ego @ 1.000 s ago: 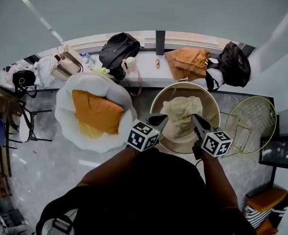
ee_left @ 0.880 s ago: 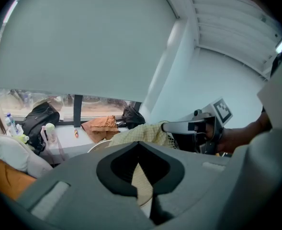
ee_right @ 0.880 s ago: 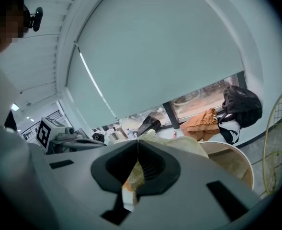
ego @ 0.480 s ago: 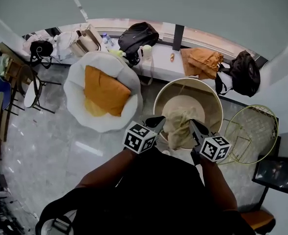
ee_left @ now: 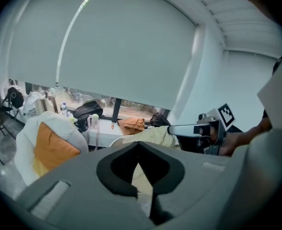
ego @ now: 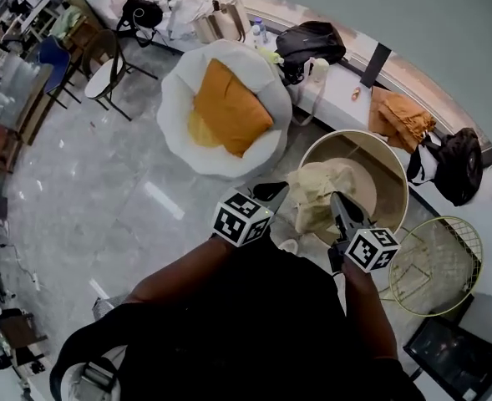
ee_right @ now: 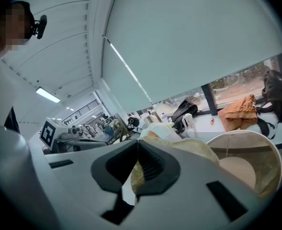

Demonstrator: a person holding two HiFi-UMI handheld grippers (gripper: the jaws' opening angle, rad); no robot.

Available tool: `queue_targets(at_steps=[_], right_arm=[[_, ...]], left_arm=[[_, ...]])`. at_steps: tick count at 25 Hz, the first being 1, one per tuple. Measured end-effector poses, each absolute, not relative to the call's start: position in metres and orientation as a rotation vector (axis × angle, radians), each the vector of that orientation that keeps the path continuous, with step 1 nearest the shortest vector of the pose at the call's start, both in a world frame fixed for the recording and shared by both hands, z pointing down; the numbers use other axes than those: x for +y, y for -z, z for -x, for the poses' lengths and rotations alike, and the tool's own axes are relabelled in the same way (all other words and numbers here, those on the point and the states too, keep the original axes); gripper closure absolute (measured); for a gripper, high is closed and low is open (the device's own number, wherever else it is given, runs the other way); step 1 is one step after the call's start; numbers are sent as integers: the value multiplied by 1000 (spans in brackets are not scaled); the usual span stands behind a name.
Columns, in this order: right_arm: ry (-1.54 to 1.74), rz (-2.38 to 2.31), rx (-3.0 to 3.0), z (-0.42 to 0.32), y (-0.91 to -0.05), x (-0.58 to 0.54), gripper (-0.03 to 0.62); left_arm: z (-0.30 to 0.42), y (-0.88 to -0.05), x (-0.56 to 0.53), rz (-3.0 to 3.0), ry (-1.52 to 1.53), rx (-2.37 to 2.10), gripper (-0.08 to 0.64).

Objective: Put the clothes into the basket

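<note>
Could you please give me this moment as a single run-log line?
left gripper: jaws shut on cream garment | right gripper: jaws shut on it | garment: held up over basket near rim

Head cam's above me, aimed steeply down, wide. Cams on left gripper (ego: pixel 272 192) and right gripper (ego: pixel 339 200) look along their jaws toward the window ledge (ego: pixel 339 98), tight on the cream garment (ego: pixel 317 195). All three share basket (ego: pixel 375 150) and white chair (ego: pixel 174 111).
</note>
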State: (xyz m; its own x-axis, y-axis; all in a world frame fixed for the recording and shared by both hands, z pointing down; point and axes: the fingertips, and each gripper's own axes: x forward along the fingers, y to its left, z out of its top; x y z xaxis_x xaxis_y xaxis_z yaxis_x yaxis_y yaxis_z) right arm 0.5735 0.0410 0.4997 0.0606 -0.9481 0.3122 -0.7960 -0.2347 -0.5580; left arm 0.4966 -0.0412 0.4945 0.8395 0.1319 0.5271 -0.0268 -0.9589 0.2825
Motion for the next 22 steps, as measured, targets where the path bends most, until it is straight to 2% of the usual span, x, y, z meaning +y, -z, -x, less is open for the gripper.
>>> queue_targets(at_steps=[13, 22], right_arm=[[967, 1839, 2140, -477, -486, -46, 571], [1014, 1698, 2303, -372, -475, -99, 571]], left_arm=[[-380, -483, -100, -2673, -717, -338, 560], [-236, -486, -129, -2565, -670, -585, 560]])
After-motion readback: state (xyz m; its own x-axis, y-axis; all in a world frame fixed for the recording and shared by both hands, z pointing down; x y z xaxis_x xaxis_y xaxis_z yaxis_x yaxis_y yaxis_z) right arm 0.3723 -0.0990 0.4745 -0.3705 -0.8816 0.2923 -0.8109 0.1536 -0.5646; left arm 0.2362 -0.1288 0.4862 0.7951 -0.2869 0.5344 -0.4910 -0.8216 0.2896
